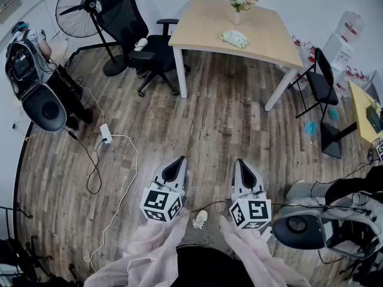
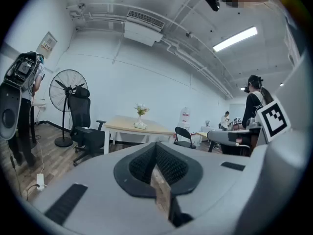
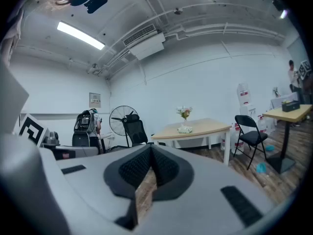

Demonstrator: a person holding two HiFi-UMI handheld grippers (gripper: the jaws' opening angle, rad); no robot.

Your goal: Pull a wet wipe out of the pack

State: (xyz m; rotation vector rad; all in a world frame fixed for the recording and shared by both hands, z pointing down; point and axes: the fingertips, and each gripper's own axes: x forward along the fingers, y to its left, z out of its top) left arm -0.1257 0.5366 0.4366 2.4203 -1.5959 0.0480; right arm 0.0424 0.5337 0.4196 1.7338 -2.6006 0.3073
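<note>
The wet wipe pack (image 1: 234,38), pale green and white, lies on the light wooden table (image 1: 206,23) across the room, beside a vase of flowers (image 1: 239,2). I hold both grippers low and close to my body, well short of the table. My left gripper (image 1: 174,168) and my right gripper (image 1: 246,168) are both shut, with nothing between the jaws. In the left gripper view, the shut left gripper (image 2: 156,147) points toward the table (image 2: 128,126) and the distant pack (image 2: 140,126). The right gripper (image 3: 151,149) is also shut, and beyond it the pack (image 3: 185,129) is small under the flowers.
A black office chair (image 1: 143,43) and a standing fan (image 1: 84,8) are left of the table. A black folding chair (image 1: 320,82) stands to its right. A white cable and power strip (image 1: 106,133) lie on the wooden floor. Equipment on stands (image 1: 36,94) sits at the left and right.
</note>
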